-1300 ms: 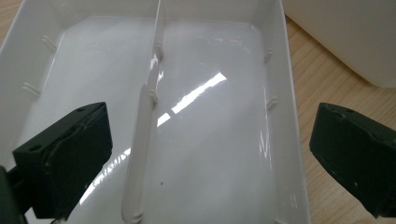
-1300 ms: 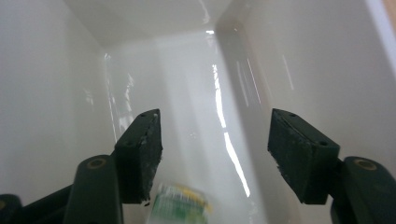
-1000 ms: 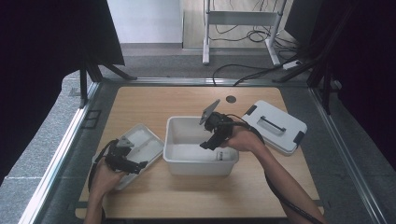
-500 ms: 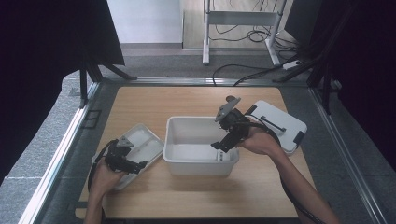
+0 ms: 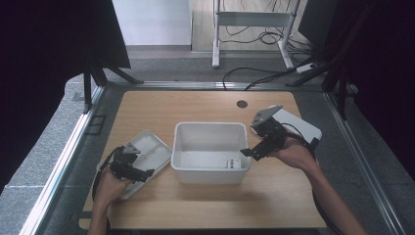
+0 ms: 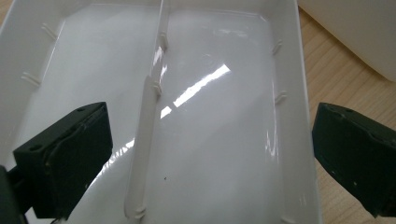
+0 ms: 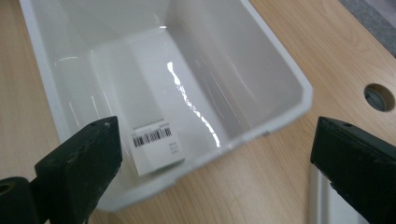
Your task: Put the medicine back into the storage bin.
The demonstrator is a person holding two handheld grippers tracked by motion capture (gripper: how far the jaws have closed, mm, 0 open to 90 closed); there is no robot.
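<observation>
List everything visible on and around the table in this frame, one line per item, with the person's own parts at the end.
table: 1, light wood, centre of the high view, with a round cable hole near its far edge
bin: 1, white, deep, open, mid-table
barcode label: 1, white with black bars, inside the bin on its wall
divided tray: 1, white, shallow, two compartments, left of the bin
lid: 1, white with dark latch, right of the bin
frame stand: 1, white, on the floor beyond the table
left gripper: 1, black, open, over the divided tray
right gripper: 1, black, open, nothing between its jaws, at the bin's right rim
forearms: 2, entering from the bottom edge
</observation>
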